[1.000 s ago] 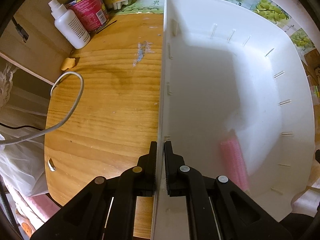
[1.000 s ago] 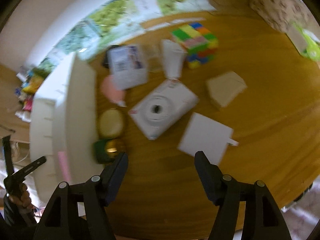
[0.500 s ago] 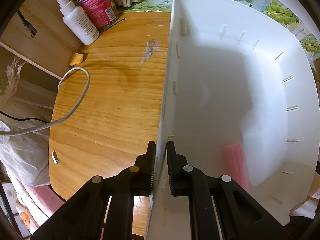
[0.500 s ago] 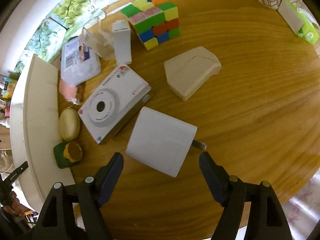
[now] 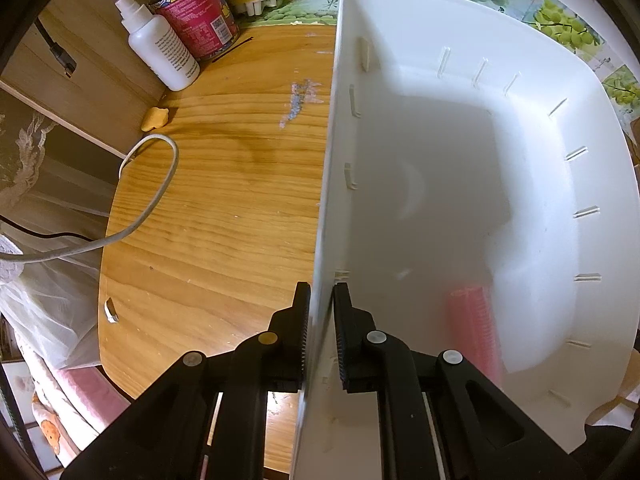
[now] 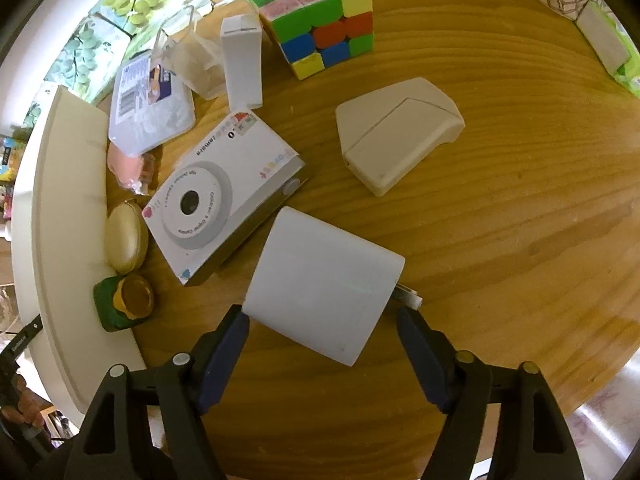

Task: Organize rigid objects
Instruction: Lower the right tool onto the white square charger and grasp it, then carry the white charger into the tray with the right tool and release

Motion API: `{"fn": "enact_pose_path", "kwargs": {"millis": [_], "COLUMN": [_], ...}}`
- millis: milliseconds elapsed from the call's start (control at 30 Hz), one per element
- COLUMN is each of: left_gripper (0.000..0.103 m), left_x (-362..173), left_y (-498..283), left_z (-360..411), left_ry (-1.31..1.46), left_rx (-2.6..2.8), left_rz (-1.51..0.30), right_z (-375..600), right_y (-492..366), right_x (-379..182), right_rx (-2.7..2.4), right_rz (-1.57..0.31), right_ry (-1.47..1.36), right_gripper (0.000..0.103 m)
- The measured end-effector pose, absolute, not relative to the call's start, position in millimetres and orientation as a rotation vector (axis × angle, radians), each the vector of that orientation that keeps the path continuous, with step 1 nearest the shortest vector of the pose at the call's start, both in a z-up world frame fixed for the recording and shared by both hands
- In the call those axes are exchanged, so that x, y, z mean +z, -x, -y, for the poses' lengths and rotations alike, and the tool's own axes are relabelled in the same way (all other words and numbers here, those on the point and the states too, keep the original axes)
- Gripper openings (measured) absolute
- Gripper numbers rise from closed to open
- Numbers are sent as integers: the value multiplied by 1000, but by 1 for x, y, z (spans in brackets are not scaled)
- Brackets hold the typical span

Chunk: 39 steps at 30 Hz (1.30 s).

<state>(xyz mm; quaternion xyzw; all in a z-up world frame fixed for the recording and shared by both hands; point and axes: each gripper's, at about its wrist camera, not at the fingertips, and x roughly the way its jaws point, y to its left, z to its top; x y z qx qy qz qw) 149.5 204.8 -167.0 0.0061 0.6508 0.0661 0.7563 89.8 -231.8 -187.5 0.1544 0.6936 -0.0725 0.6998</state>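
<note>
My left gripper (image 5: 320, 292) is shut on the near wall of the white bin (image 5: 520, 160), one finger on each side of it. A pink ribbed roller (image 5: 472, 320) lies inside the bin. My right gripper (image 6: 322, 316) points down over the wooden table, and its jaws are closing. A white charger block (image 6: 324, 280) lies between its fingertips, and the pads are clear of it. Beyond lie a white instant camera (image 6: 220, 196), a colour cube (image 6: 320, 16), a beige case (image 6: 396, 136) and a small white box (image 6: 242, 64).
The bin's rim (image 6: 64, 200) runs along the left, with a gold oval (image 6: 126, 238), a green and gold jar (image 6: 124, 300), a pink item (image 6: 128, 164) and a clear package (image 6: 152, 104) beside it. A white bottle (image 5: 160, 48), a red can (image 5: 200, 20) and a cable (image 5: 152, 200) sit left of the bin.
My right gripper has come down and in towards the charger block, which now sits between its fingertips. The left gripper keeps its hold on the bin wall.
</note>
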Motion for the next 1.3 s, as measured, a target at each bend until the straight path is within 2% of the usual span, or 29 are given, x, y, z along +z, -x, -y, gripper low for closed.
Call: {"fn": "enact_pose_path", "kwargs": {"millis": [200,767,1300], "left_gripper": [12,11,12], "left_x": [-168,-167,-169], "left_y": [-149,-148,-142], "left_z": [-204,-205,-204], "left_ry": [-23,-24,-32], "left_rx": [138,110,85], "left_rz": [-1418,-1414,-1442], "right_z": [220,217,207], "right_y": [-97,-78,-52], "right_x": [-190,-183,-131], "right_rx": [-143,-166,-220], "right_rz": [-1543,-1519,-1432], "right_ry": [-326,-346,-354], "right_gripper": [64,60,57]}}
